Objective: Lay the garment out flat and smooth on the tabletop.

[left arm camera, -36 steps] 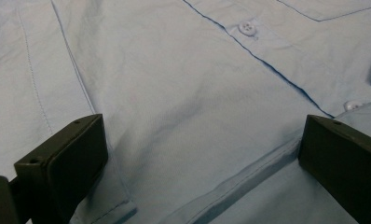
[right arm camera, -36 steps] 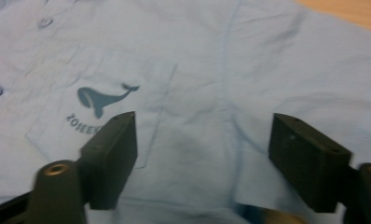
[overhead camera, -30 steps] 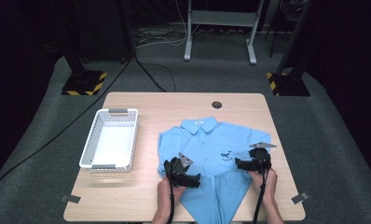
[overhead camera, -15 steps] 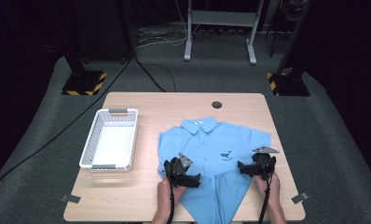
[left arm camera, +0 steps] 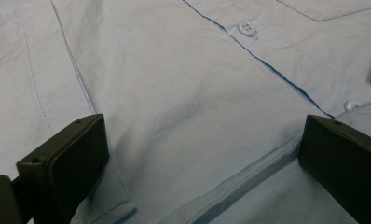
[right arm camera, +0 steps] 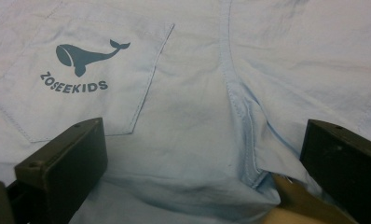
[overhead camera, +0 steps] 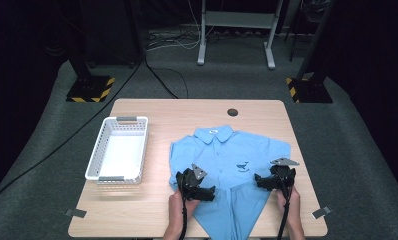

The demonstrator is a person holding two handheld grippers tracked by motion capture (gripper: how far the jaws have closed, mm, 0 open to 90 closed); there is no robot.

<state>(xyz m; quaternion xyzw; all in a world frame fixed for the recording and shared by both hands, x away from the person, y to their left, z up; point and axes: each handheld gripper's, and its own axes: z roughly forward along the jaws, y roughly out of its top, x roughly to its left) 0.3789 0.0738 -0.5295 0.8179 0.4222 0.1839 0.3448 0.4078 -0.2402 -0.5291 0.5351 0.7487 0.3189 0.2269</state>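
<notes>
Dark grey carpet [overhead camera: 47, 200] goes all around a light wooden table [overhead camera: 157, 215], and black stands with yellow stripes [overhead camera: 91, 89] sit on the floor on the far side. On the table a light blue shirt [overhead camera: 222, 160] lies flat with its front up and its collar at the far end. It fills the middle and the right part of the table, and its bottom edge comes to the near edge. A small white basket [overhead camera: 118, 149] stands to the left of the shirt, close to it but not touching. A dark round hole [overhead camera: 232, 112] is in the table top, just past the collar. The left gripper [overhead camera: 211, 192] is low over the near left part of the shirt, held by a hand [overhead camera: 179, 202]. Its two black jaws are spread wide, with the button strip and a white button [left arm camera: 247, 28] between and beyond them. The right gripper [overhead camera: 258, 178] is at the right side of the shirt, near the sleeve, held by the other hand [overhead camera: 292, 197]. Its jaws are spread wide too. Between them is a fold of blue cloth, and a chest pocket [right arm camera: 81, 79] with a dark whale picture [right arm camera: 88, 53] sits on the left
</notes>
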